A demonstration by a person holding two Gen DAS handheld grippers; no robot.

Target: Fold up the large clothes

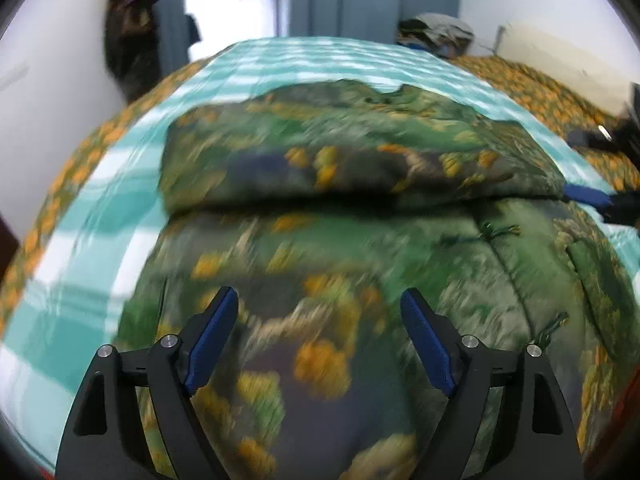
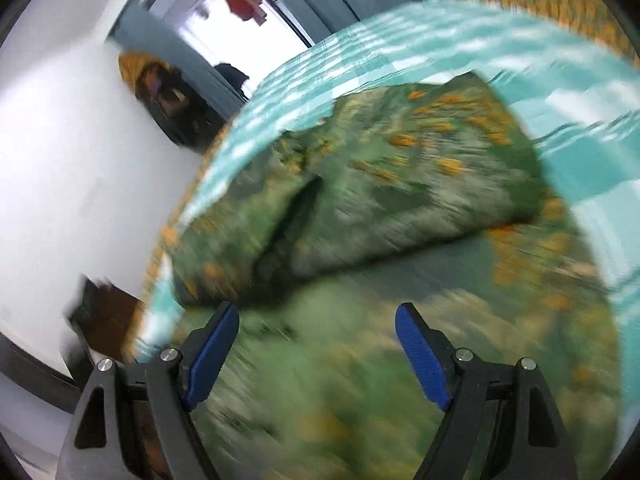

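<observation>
Grippers, left (image 1: 319,336) and right (image 2: 317,334), hover with fingers spread and empty over a puffy, quilted green jacket (image 1: 360,248) printed with orange blooms. One fold looks done: its far half lies doubled toward the bed's far edge, on a teal checked sheet (image 1: 80,232); further folding likely remains.

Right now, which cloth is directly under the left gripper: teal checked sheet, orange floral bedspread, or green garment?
The green floral garment; the open left gripper is over it.

garment (image 1: 360,168) | green, orange-yellow floral print | far part folded over near part | lying flat on bed
</observation>
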